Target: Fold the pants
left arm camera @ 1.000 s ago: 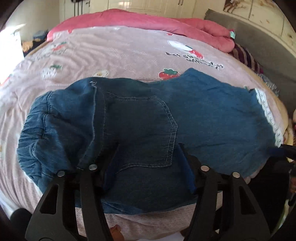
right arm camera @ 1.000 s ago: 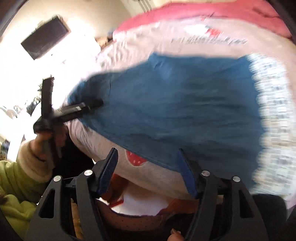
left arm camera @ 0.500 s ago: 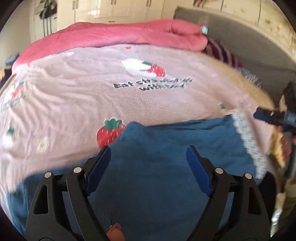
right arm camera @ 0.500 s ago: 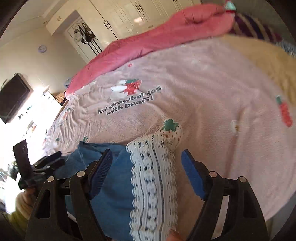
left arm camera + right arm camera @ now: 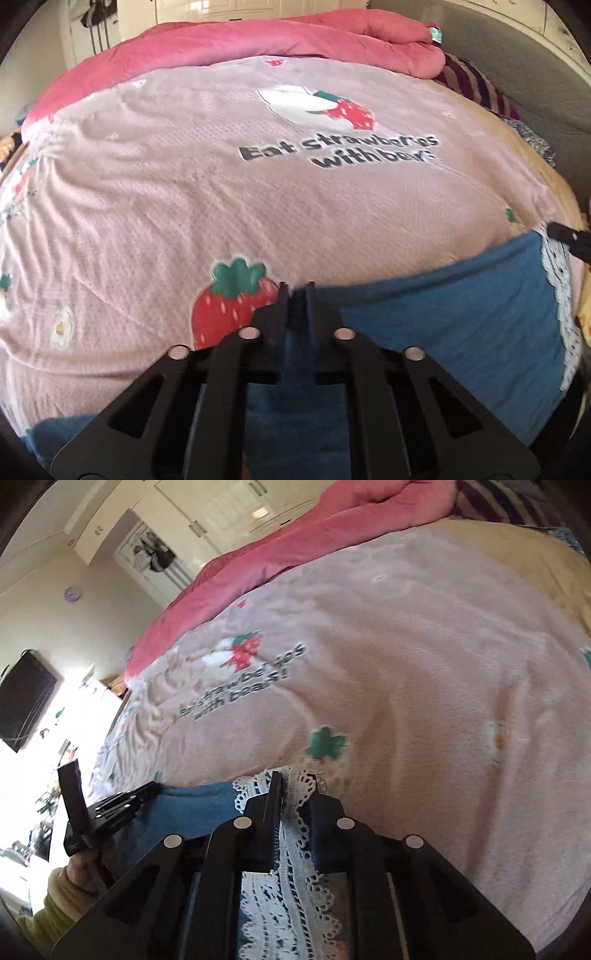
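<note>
Blue denim pants with a white lace hem lie on a pink strawberry-print bedspread. My left gripper is shut on the far edge of the denim near the crotch. My right gripper is shut on the lace hem at the leg end. The right gripper's tip shows at the right edge of the left wrist view. The left gripper and the hand holding it show at the left of the right wrist view. The waistband is out of view.
A rolled red-pink quilt lies along the far side of the bed. A striped cloth and a grey headboard are at the right. A wall TV and white wardrobes stand beyond the bed.
Both grippers were open over the pants. The left has shut on the denim's far edge and the right has shut on the lace hem.
</note>
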{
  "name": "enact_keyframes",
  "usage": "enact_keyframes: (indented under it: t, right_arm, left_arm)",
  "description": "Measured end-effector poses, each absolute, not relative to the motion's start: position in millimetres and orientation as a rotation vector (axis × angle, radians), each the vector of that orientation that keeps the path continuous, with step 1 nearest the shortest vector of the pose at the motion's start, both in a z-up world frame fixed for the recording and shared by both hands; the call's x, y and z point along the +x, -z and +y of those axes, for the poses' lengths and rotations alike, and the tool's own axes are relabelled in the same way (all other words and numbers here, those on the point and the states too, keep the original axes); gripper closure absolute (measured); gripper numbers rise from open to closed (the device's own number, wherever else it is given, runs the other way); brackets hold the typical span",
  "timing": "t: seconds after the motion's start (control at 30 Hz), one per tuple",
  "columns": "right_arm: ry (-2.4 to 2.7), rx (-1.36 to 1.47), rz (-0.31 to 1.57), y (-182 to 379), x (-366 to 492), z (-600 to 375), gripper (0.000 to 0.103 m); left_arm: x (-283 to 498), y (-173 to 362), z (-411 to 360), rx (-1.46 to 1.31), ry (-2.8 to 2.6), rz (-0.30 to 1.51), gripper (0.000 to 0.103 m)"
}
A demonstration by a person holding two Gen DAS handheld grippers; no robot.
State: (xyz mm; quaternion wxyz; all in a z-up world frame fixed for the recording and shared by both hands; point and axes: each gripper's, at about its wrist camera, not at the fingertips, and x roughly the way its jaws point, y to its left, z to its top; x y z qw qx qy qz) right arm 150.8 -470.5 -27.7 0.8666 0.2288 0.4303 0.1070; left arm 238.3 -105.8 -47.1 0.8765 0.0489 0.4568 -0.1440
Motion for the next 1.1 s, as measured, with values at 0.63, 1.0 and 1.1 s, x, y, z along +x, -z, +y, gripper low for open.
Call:
enact_keyframes:
  t: [0.63,1.0,1.1]
  right_arm:
    - [-0.22,0.384,0.792,7,67,-465,0.049]
    - [-0.387,0.243,0.809,14,7,-399,0.049]
    - [-0.355,0.255,0.895,33,12,-394,0.049]
  left_arm:
    - [190,-2,-87,0.017,0.308,0.788,0.076]
    - [100,20,-45,0.091,0.182,0.815,0.047]
    - [93,29,-12,0.058,0.075,0.838,0.043]
